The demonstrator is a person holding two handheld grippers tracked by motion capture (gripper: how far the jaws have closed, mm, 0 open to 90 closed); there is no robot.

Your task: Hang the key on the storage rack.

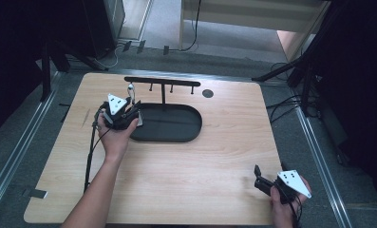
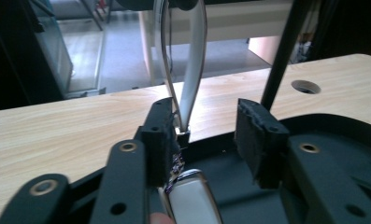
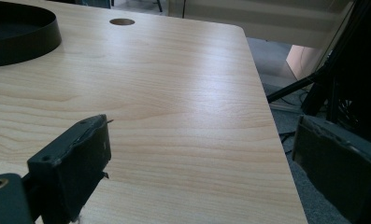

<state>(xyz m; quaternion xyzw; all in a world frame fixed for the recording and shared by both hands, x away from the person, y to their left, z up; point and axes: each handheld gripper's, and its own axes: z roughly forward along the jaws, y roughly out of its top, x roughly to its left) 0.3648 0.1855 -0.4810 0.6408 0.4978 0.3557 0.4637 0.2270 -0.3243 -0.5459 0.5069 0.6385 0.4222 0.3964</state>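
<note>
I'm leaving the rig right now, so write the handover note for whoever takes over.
Left gripper: fingers open, at the left end of the black tray. They stand on either side of the white looped piece. Its lower end is beside one finger, and the other finger stands clear of it.
Right gripper: open and holding nothing, low over the table at its near right corner.
Things: the piece hangs from the leftmost peg of the rack. The other pegs are bare.
Done: the piece looks hung.
Left: probably back the left gripper away without snagging it.
</note>
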